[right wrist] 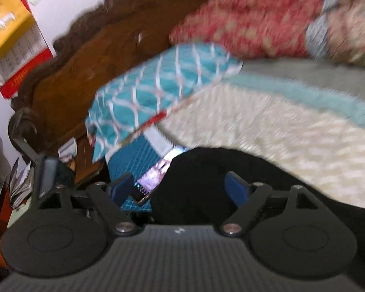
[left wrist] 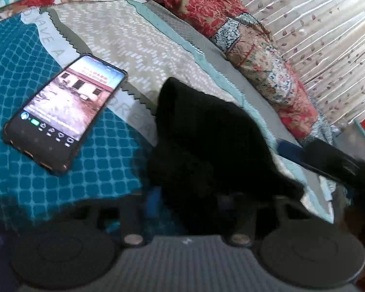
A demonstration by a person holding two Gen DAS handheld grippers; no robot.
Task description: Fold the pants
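Observation:
Black pants (left wrist: 206, 141) lie bunched on the bed, spread from the cream quilt (left wrist: 133, 43) down over my left gripper (left wrist: 194, 197). Only its left blue finger (left wrist: 155, 199) shows beside the cloth; the other is buried, so its grip is hidden. My right gripper (left wrist: 328, 158) comes in from the right edge, near the pants' far side. In the blurred right wrist view, my right gripper (right wrist: 180, 189) stands open, its blue fingers (right wrist: 123, 187) wide apart over the pants (right wrist: 206, 170), with no pad pressing on the cloth.
A lit phone (left wrist: 60, 112) in a dark case lies on the teal bedspread (left wrist: 12, 97) left of the pants, also seen as the phone (right wrist: 150, 182). A red floral blanket (left wrist: 197, 4) runs along the curtain (left wrist: 316, 36). A teal pillow (right wrist: 158, 85) leans on the wooden headboard (right wrist: 85, 60).

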